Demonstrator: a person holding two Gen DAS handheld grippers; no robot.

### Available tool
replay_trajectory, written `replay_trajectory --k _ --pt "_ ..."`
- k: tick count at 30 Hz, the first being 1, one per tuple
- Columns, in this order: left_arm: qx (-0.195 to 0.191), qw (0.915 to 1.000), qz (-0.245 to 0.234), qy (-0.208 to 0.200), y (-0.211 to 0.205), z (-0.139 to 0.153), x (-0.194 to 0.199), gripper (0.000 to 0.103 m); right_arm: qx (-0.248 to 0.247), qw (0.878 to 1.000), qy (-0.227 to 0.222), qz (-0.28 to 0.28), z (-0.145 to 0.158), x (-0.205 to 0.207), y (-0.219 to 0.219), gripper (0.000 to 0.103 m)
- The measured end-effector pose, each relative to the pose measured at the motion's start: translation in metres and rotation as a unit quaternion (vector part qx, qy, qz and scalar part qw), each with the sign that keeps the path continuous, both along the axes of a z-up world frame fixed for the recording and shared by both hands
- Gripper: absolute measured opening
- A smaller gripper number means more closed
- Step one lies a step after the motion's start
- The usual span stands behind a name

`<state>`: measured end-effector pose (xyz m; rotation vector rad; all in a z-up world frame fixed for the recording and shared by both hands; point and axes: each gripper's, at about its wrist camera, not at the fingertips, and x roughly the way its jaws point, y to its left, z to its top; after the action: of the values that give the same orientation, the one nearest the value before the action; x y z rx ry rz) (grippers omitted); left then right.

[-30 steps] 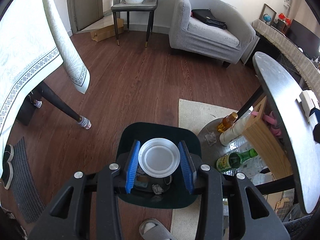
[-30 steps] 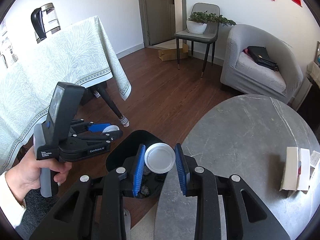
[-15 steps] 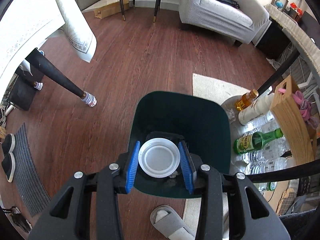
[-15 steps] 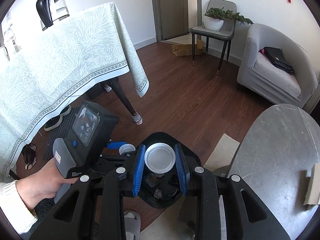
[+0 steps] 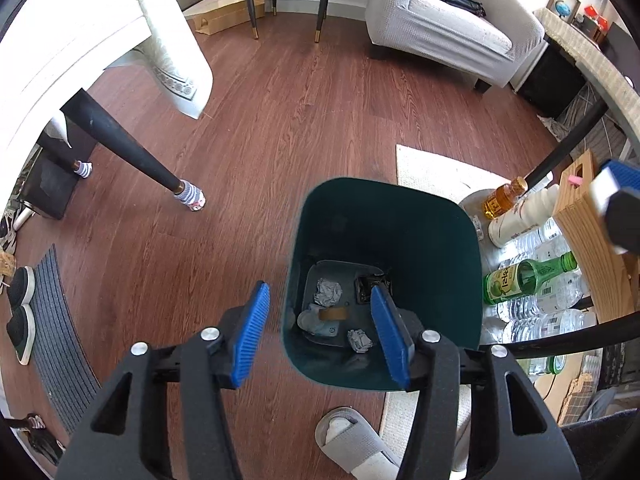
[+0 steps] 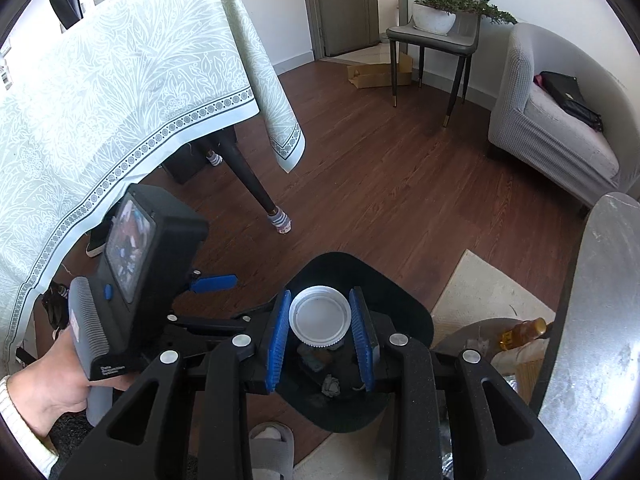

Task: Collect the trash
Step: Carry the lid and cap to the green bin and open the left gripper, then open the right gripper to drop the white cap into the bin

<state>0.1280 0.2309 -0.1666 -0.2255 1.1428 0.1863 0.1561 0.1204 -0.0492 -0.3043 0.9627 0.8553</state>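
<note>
A dark green bin stands on the wood floor and holds crumpled paper, a dark wrapper and a whitish piece. My left gripper hangs over the bin's near left side. Its jaws are opening and nothing is between the blue pads. A hand holds it at the left of the right wrist view, where one blue pad shows. My right gripper is shut on a white round lid directly above the bin.
To the bin's right are a green bottle, several clear bottles and a wooden box. A grey slipper lies in front of it. Nearby are a black table leg, a pale rug and a round grey table.
The left gripper has opened and the white lid that was between its pads is gone. Both grippers have come down closer over the bin. The right one still grips its lid.
</note>
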Motion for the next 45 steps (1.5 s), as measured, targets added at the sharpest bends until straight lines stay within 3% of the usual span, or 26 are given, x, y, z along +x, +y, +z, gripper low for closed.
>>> replay_trajectory --k 7,16,23,28,34,37,45 --pt "0.000 0.9997 0.020 -0.016 0.022 0.013 -0.014 0.059 -0.008 1.000 0.017 -0.005 -0.018 0.005 0.016 0.030" --pt "0.003 0.9965 0.047 -0.069 0.041 0.047 -0.036 0.059 -0.033 0.999 0.041 -0.009 -0.050 0.009 0.034 0.030" --pt "0.020 0.9925 0.047 -0.111 0.040 0.075 -0.047 0.046 -0.063 0.996 0.070 -0.011 -0.089 0.012 0.047 0.030" --pt "0.011 0.9896 0.047 -0.135 0.039 0.094 -0.052 0.036 -0.100 0.991 0.088 -0.010 -0.122 0.012 0.051 0.030" --pt "0.010 0.9842 0.047 -0.170 0.030 0.119 -0.057 0.035 -0.130 0.987 0.093 -0.012 -0.140 0.010 0.049 0.031" --pt "0.016 0.9826 0.041 -0.180 0.023 0.129 -0.059 0.035 -0.148 0.985 0.090 -0.009 -0.148 0.008 0.046 0.044" --pt "0.021 0.9780 0.034 -0.205 0.012 0.150 -0.064 0.035 -0.150 0.985 0.082 0.001 -0.147 0.004 0.045 0.049"
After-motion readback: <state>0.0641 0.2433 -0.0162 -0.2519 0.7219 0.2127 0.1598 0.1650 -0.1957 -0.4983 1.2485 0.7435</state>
